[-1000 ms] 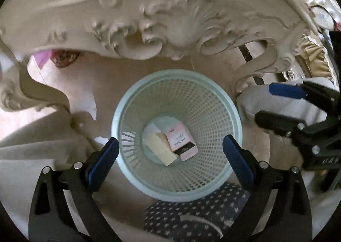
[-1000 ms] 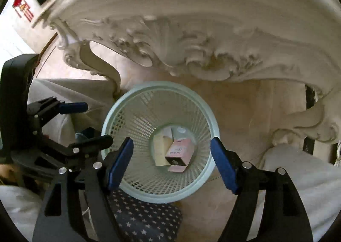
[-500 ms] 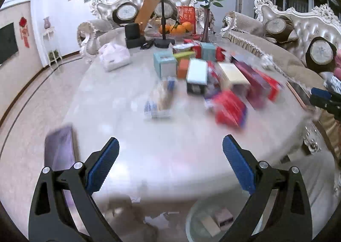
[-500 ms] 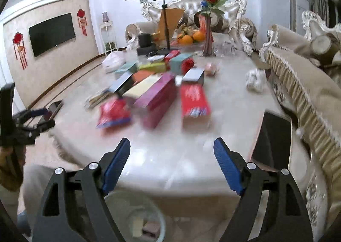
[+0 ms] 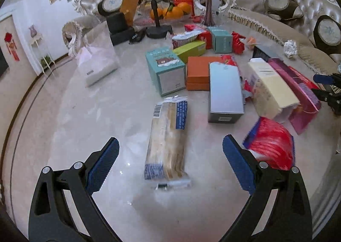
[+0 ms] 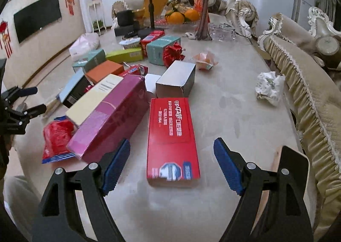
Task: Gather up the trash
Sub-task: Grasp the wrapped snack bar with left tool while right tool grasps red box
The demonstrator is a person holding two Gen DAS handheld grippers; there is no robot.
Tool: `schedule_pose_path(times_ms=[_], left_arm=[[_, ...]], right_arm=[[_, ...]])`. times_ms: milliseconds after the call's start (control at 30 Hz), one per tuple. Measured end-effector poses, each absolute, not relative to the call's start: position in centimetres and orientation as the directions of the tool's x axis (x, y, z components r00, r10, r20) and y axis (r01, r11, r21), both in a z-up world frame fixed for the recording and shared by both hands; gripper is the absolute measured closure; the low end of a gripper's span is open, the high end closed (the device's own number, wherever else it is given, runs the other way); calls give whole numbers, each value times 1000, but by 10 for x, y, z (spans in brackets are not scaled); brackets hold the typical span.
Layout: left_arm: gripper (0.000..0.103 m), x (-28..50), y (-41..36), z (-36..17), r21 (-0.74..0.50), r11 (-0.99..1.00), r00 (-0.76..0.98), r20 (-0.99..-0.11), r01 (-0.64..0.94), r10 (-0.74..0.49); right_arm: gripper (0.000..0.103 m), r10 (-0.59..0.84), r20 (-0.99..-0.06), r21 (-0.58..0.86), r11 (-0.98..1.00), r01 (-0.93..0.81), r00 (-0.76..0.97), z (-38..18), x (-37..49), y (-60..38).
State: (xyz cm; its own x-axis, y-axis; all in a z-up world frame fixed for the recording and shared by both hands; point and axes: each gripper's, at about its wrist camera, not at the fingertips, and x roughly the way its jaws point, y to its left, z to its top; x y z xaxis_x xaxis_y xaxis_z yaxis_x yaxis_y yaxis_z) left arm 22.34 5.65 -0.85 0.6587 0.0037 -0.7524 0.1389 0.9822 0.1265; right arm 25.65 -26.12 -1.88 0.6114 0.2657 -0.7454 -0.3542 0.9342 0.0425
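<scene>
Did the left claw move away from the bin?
Yes. The left claw, open and empty, rose from over the basket under the carved table edge to above the marble tabletop.

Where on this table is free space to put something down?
Bare marble lies left of the cracker packet, toward the white bag, and between the red box and the crumpled paper. The middle, around the pink box, is crowded.

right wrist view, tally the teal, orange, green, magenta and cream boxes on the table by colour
teal boxes: 2
orange box: 1
green box: 1
magenta box: 1
cream box: 1
total: 6
</scene>
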Motion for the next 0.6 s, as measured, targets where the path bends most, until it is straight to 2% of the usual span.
schedule_pose_path(times_ms=[200,267,300,333,400,467,600], left_arm=[[10,242,61,-24,133,986,610,-791,101,45],[22,243,61,-26,146,985,597,-800,92,62],[32,244,62,-29,149,985,587,-807,87,70],[47,245,63,-28,128,988,588,-807,85,54],[67,245,67,-28,40,996,577,-817,81,-14],[69,246,66,-28,52,997,579,-815,60,8],[74,234,69,-25,10,999,606,-796,35,-13]], right_arm=[[26,257,-758,49,939,-340,599,-22,266,-259],[26,254,-762,45,938,-343,596,-23,270,-256],[27,248,-767,36,938,-346,592,-25,271,-255],[27,241,-773,28,937,-348,587,-27,273,-253],[29,213,-787,0,939,-345,579,-32,275,-251],[56,216,-801,12,938,-346,559,-37,277,-252],[58,223,-767,39,952,-303,602,-28,263,-260]])
